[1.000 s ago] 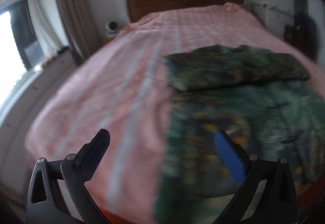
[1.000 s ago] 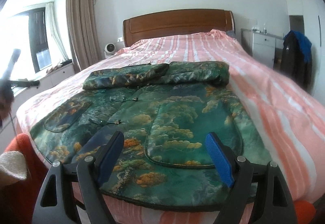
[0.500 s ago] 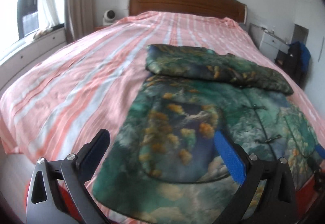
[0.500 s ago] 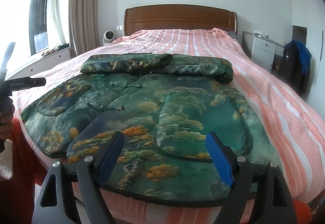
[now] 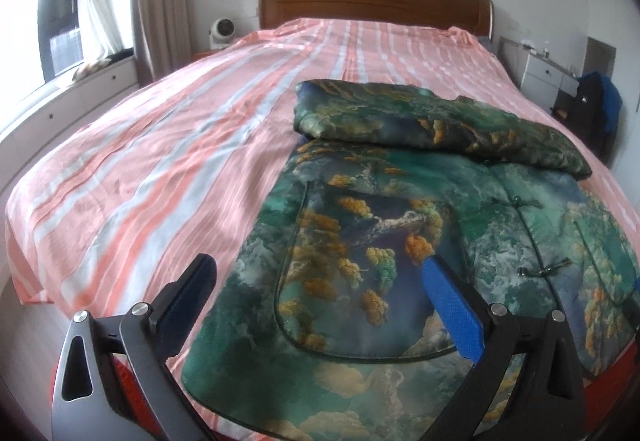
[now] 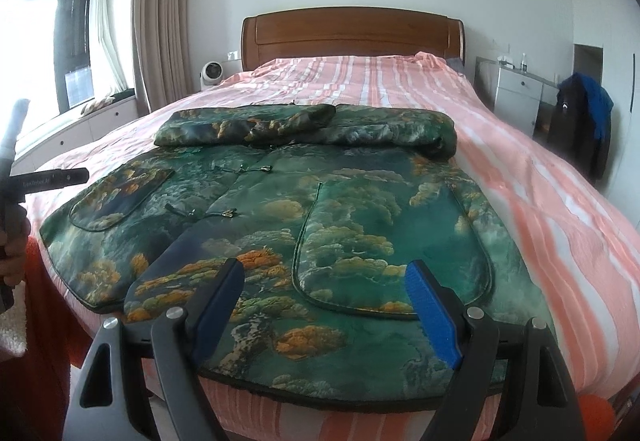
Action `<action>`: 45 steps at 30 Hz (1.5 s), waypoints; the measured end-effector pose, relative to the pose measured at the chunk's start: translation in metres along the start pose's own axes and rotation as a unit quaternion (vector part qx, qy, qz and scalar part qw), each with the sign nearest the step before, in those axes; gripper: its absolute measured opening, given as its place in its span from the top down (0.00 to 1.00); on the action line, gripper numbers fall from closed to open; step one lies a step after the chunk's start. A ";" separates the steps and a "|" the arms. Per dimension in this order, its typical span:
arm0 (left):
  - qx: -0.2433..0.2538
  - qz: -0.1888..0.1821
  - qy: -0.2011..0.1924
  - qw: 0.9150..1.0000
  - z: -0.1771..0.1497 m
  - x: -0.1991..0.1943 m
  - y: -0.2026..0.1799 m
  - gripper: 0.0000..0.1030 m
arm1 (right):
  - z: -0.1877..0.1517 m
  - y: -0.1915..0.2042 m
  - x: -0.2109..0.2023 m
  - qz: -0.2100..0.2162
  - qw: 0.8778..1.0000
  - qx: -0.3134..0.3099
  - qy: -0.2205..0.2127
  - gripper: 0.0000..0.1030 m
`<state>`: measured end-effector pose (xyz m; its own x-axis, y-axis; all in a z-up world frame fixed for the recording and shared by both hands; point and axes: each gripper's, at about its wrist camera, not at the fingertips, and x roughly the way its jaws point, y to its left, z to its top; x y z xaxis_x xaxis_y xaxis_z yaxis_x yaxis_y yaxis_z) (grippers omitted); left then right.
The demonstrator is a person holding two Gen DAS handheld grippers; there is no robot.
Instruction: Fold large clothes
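A large green padded jacket (image 6: 360,209) with orange cloud print lies flat on the bed, front up, hem at the near edge. Its sleeves (image 6: 304,125) are folded across the top. It also shows in the left wrist view (image 5: 420,241). My left gripper (image 5: 316,273) is open and empty, above the jacket's left hem corner. My right gripper (image 6: 324,281) is open and empty, above the jacket's right hem near a pocket (image 6: 392,253). The left gripper's handle shows at the right wrist view's left edge (image 6: 12,177).
The bed has a pink striped cover (image 5: 180,169) and a wooden headboard (image 6: 352,33). A small white fan (image 6: 211,74) stands at the bed's far left. A white cabinet (image 6: 516,97) and a chair with dark clothes (image 6: 584,121) stand on the right. A window bench (image 5: 72,89) runs along the left.
My left gripper has swung right, from the bare bed cover to the jacket's left hem. My right gripper has moved slightly closer over the hem. Both stay open.
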<state>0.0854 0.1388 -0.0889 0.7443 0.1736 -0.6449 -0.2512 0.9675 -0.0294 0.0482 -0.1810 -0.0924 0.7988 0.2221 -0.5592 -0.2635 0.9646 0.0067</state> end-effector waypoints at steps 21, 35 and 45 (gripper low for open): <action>-0.010 0.019 0.000 1.000 -0.001 0.001 0.008 0.01 | -0.001 0.007 0.004 0.005 1.000 -0.013 0.004 0.20; -0.013 0.034 -0.002 0.999 0.001 0.001 0.011 0.01 | -0.001 0.008 0.005 0.007 1.000 -0.014 0.005 0.20; -0.023 0.041 0.013 0.999 -0.001 0.009 0.018 0.01 | -0.003 0.007 0.011 0.008 1.000 -0.012 0.013 0.20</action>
<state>0.0867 0.1572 -0.0959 0.7037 0.2462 -0.6665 -0.3385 0.9409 -0.0098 0.0534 -0.1723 -0.1009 0.7802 0.2325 -0.5807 -0.2881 0.9576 -0.0037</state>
